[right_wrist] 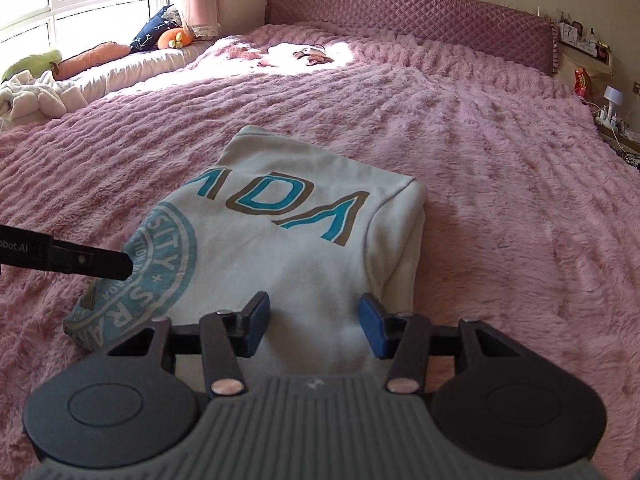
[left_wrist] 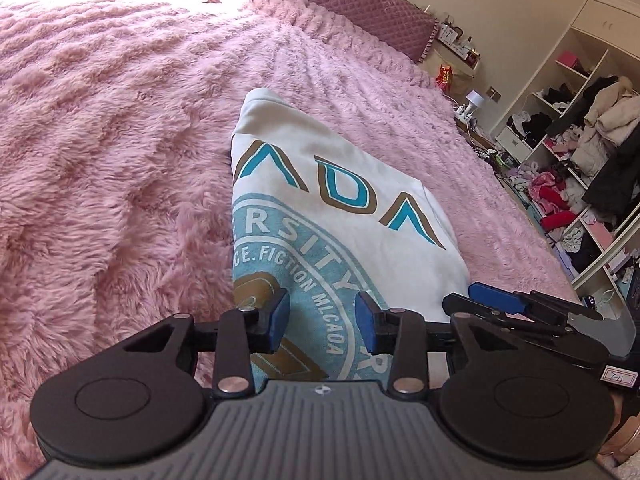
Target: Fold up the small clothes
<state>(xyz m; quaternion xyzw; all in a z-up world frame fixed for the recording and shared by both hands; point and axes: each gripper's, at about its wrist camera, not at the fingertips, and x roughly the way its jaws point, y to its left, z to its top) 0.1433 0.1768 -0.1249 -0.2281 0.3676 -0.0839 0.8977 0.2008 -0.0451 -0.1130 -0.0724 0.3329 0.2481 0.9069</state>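
Cream cotton sweatshirt with teal lettering (right_wrist: 280, 248), folded on the fluffy pink bed (right_wrist: 500, 200), is judged soft, light and limp; the near hem is best pinched. Left gripper (left_wrist: 323, 320) and right gripper (right_wrist: 314, 324) are held with jaws apart, empty.

Both wrist views look low, close across the bed (left_wrist: 120, 128), sharing the sweatshirt (right_wrist: 296, 248).

My tongs have bare pink blanket (right_wrist: 500, 184) from twelve round to three o'clock; the folded sweatshirt (right_wrist: 304, 240) blocks dead ahead, my left gripper (right_wrist: 127, 267) at nine.
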